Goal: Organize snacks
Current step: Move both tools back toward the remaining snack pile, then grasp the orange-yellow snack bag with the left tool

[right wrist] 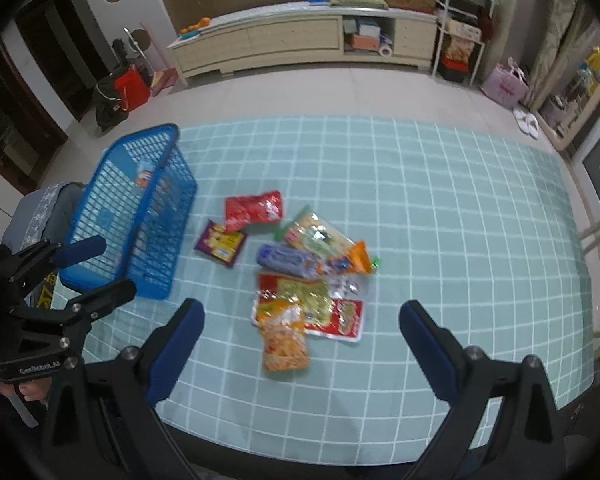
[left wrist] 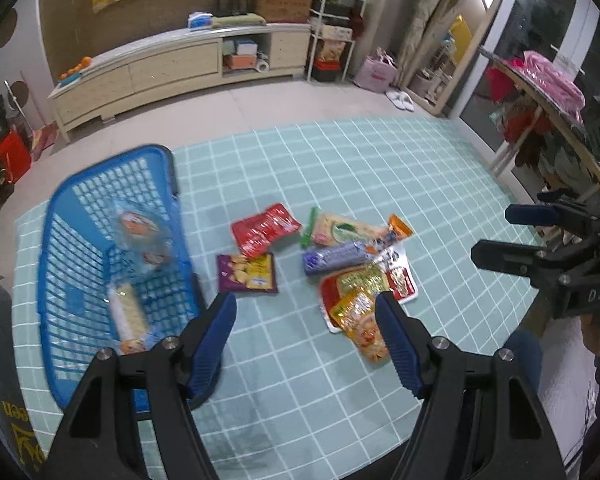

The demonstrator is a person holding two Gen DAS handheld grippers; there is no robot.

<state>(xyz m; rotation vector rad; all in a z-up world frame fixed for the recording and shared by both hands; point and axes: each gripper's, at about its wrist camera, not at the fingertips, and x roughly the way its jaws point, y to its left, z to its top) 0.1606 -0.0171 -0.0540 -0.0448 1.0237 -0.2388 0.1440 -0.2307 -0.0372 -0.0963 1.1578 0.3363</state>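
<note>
A blue plastic basket (left wrist: 60,240) stands on the left of a teal checked mat (left wrist: 380,168) and holds a few clear snack packs (left wrist: 140,236). Several snack packs lie loose on the mat: a red pack (left wrist: 264,229), a purple and yellow pack (left wrist: 247,274), a purple roll (left wrist: 336,257), an orange pack (left wrist: 360,322). My left gripper (left wrist: 306,306) is open and empty, above the mat between basket and pile. My right gripper (right wrist: 302,312) is open and empty, near the orange pack (right wrist: 284,336). The basket (right wrist: 140,200) also shows in the right wrist view.
A long cream cabinet (left wrist: 172,68) stands at the back wall across bare floor. A metal shelf rack (left wrist: 332,28), a pink bag (left wrist: 374,74) and a leaning mirror (left wrist: 456,40) stand at the back right. A round table edge (left wrist: 556,120) with clothes is on the right.
</note>
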